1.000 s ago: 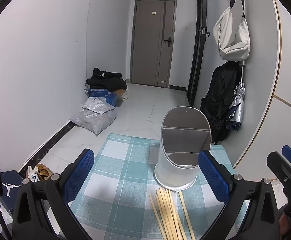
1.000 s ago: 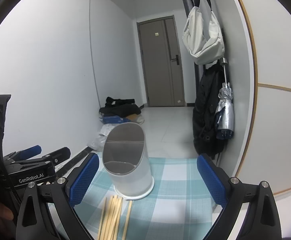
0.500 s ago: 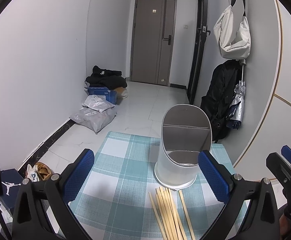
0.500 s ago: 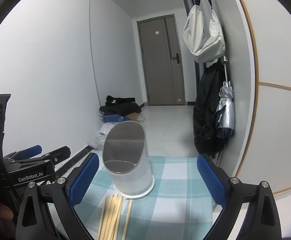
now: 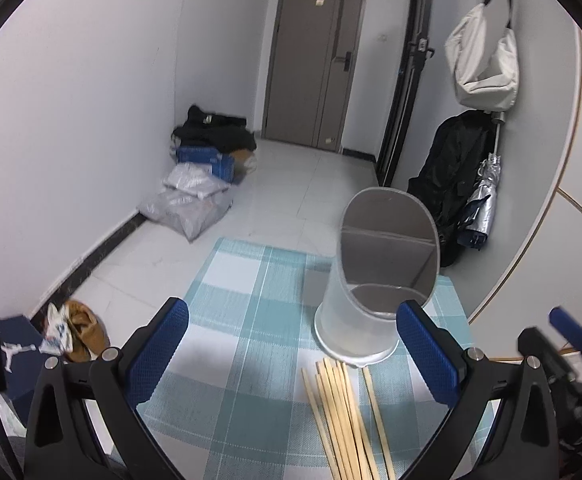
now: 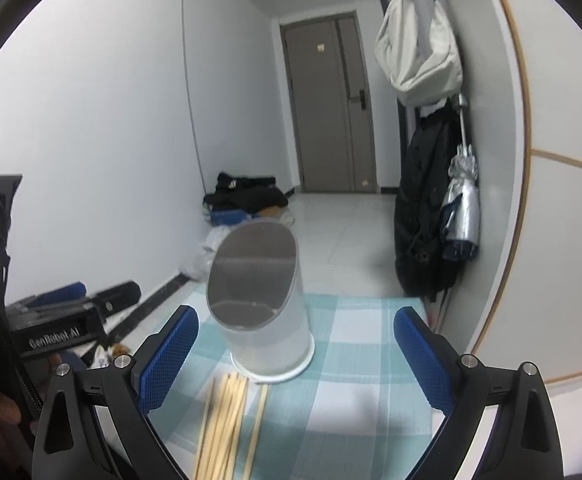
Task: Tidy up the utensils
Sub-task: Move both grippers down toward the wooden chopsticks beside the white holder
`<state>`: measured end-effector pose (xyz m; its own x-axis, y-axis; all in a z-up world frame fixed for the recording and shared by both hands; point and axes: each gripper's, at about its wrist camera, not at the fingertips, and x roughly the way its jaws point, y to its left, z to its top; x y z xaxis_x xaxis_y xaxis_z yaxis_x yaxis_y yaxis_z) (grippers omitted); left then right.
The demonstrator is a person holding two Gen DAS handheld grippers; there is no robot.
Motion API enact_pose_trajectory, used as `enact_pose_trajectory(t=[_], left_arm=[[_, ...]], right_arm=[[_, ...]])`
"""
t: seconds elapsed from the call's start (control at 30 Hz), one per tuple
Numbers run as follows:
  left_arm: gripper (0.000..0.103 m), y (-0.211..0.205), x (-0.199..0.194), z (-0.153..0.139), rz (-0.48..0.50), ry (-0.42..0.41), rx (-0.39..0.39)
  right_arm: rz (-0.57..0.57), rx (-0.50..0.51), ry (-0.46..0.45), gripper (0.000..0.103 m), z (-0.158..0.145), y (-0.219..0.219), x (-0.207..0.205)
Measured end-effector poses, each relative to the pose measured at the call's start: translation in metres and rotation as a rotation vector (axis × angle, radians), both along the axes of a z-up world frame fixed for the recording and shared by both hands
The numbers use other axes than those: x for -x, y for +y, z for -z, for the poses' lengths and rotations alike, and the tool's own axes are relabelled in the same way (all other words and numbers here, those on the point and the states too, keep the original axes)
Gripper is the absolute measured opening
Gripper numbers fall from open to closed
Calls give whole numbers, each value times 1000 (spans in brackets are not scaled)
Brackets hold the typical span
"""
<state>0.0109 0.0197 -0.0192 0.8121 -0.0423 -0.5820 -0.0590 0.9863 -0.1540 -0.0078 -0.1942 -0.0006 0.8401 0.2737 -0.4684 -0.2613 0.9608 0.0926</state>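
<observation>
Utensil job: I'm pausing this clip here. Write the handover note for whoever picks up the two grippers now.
Left gripper: open, empty, hovering over the checked cloth.
Right gripper: open, empty, aimed at the holder.
Things: white utensil holder stands upright on the cloth, its visible compartments look empty. Wooden chopsticks lie loose in a bundle on the cloth just in front of it, one stick slightly apart to the right.
Done: nothing loaded yet.
Left: pick up the chopsticks and stand them in the holder.
</observation>
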Motion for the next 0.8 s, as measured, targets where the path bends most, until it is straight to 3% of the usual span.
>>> enact_pose_trajectory(t=[0.27, 0.43, 0.5, 0.53, 0.67, 0.8], left_arm=[[102, 29, -17, 27, -61, 142, 79], [102, 43, -29, 48, -70, 251, 125], [102, 50, -34, 58, -60, 296, 212], [102, 54, -36, 62, -67, 317, 255], [102, 63, -41, 69, -98, 381, 277], [102, 61, -42, 71, -132, 420, 212]], right_arm=[[-32, 68, 260, 98, 47, 14, -40], [-81, 139, 424, 84, 88, 30, -64], [-98, 156, 474, 76, 102, 35, -71], [-99, 163, 486, 74, 107, 38, -74], [-109, 192, 514, 70, 125, 50, -84], [-119, 214, 544, 62, 138, 59, -89]])
